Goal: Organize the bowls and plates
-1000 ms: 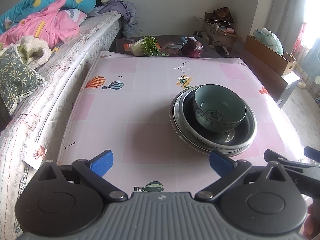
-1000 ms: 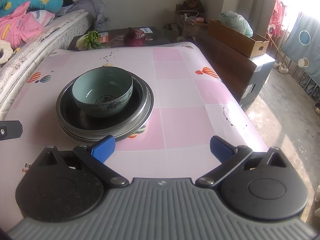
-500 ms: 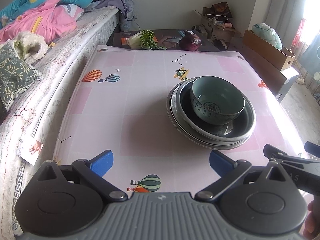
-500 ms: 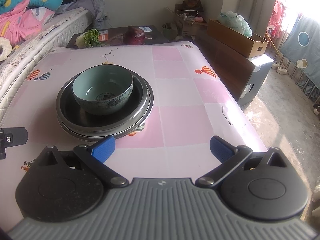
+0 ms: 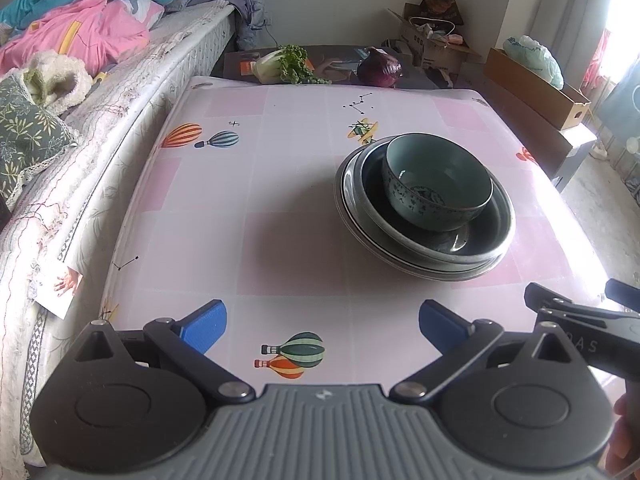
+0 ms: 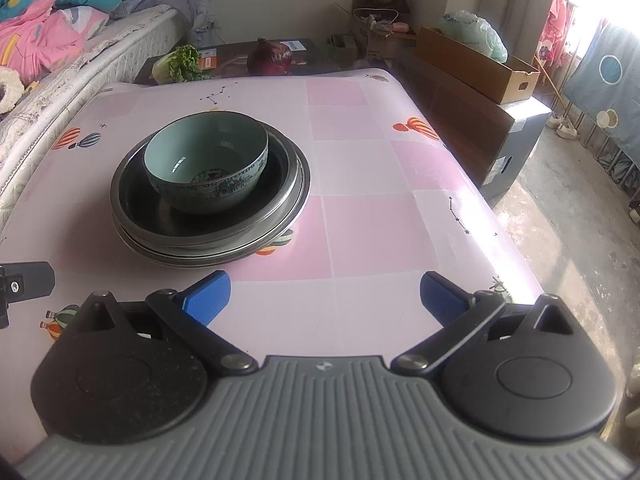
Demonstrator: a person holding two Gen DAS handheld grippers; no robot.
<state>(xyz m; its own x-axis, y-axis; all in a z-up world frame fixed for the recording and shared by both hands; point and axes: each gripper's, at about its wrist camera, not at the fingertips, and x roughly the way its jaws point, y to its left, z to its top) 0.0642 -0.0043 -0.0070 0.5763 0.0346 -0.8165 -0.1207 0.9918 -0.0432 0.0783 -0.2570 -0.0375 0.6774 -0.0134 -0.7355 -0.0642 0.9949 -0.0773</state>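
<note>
On the table [image 6: 380, 220], bowl [image 6: 206, 168] sits nested in the stacked plates [image 6: 212, 236] — left gripper [image 5: 322, 326] and right gripper [image 6: 324, 296] both empty, fingers spread, near the stack's front edge — judged stacked; back off level without nudging it.

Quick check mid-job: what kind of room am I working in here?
Most likely a lived-in bedroom doubling as an eating space. A bed piled with bedding runs along the table, cardboard boxes line the far wall, and the bowl sits stacked in metal plates.
</note>
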